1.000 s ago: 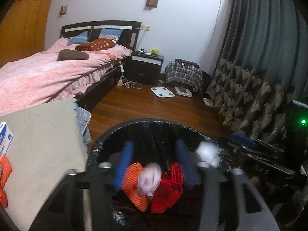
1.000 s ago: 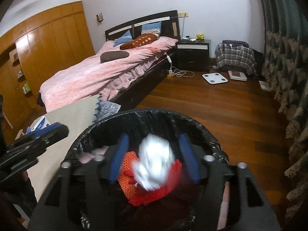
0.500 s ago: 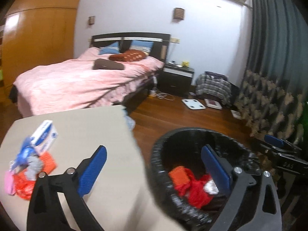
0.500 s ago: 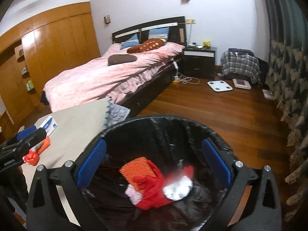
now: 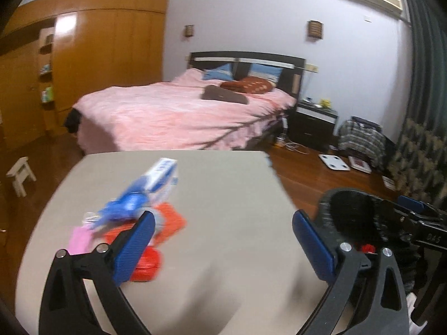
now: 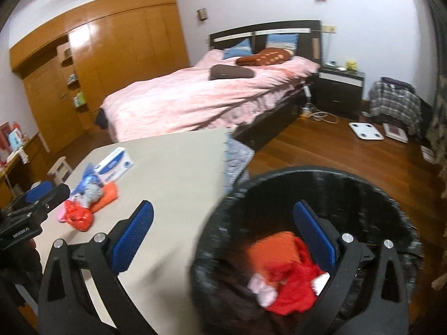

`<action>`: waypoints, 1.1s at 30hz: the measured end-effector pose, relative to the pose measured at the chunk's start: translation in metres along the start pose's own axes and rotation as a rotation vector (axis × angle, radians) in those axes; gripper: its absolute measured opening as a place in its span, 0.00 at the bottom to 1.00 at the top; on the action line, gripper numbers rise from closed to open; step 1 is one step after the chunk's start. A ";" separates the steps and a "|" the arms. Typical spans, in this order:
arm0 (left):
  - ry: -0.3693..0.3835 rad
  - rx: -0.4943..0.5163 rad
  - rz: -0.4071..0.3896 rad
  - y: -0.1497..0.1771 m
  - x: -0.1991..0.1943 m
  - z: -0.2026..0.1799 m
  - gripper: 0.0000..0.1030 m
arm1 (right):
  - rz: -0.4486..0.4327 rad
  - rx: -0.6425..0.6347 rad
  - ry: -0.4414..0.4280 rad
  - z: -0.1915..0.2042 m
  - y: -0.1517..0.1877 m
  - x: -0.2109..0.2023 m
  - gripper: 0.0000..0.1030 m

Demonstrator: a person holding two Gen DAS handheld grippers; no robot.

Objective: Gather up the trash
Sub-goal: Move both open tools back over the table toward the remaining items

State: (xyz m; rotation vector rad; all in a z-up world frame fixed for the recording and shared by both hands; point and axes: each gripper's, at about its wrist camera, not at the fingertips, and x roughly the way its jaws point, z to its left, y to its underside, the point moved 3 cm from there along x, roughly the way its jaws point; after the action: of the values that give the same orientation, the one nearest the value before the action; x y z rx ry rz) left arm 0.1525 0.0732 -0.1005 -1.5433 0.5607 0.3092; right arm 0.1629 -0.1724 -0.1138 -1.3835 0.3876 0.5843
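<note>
A black-lined trash bin (image 6: 315, 176) stands right of the beige table (image 5: 223, 189) and holds red, orange and pink scraps (image 6: 282, 268). A pile of trash (image 5: 145, 223) in red, orange, pink and blue lies on the table's left part, next to a white and blue box (image 5: 164, 176). My left gripper (image 5: 223, 245) is open and empty over the table, right of the pile. My right gripper (image 6: 223, 237) is open and empty, straddling the bin's left rim. The pile (image 6: 86, 203) and box (image 6: 114, 164) also show in the right wrist view.
A pink bed (image 5: 181, 117) stands beyond the table, with a dark nightstand (image 5: 313, 128) to its right. A white scale (image 5: 333, 162) lies on the wooden floor. A small white stool (image 5: 19, 173) stands at the left. Curtains hang along the right wall.
Both grippers opened and dropped their scraps into the bin. The left gripper then swung left from the bin to over the table. The right gripper shifted left to the bin's edge.
</note>
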 end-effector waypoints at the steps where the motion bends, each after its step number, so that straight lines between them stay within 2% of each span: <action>1: -0.019 -0.005 -0.002 0.001 -0.002 0.010 0.94 | 0.000 -0.005 -0.008 0.005 -0.001 0.003 0.95; 8: -0.137 -0.031 -0.007 0.012 -0.011 0.075 0.94 | 0.016 -0.061 -0.107 0.073 -0.006 0.033 0.95; 17: -0.246 -0.085 0.031 0.039 -0.016 0.151 0.94 | 0.041 -0.124 -0.209 0.158 0.005 0.069 0.95; 24: -0.298 -0.120 0.060 0.054 -0.016 0.194 0.94 | 0.095 -0.141 -0.267 0.206 0.020 0.094 0.95; 33: -0.311 -0.151 0.081 0.067 -0.013 0.217 0.94 | 0.169 -0.189 -0.293 0.251 0.042 0.118 0.94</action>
State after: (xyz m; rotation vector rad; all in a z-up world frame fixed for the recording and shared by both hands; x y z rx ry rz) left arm 0.1378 0.2907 -0.1642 -1.5808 0.3613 0.6533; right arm 0.2129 0.0964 -0.1758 -1.4270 0.2174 0.9696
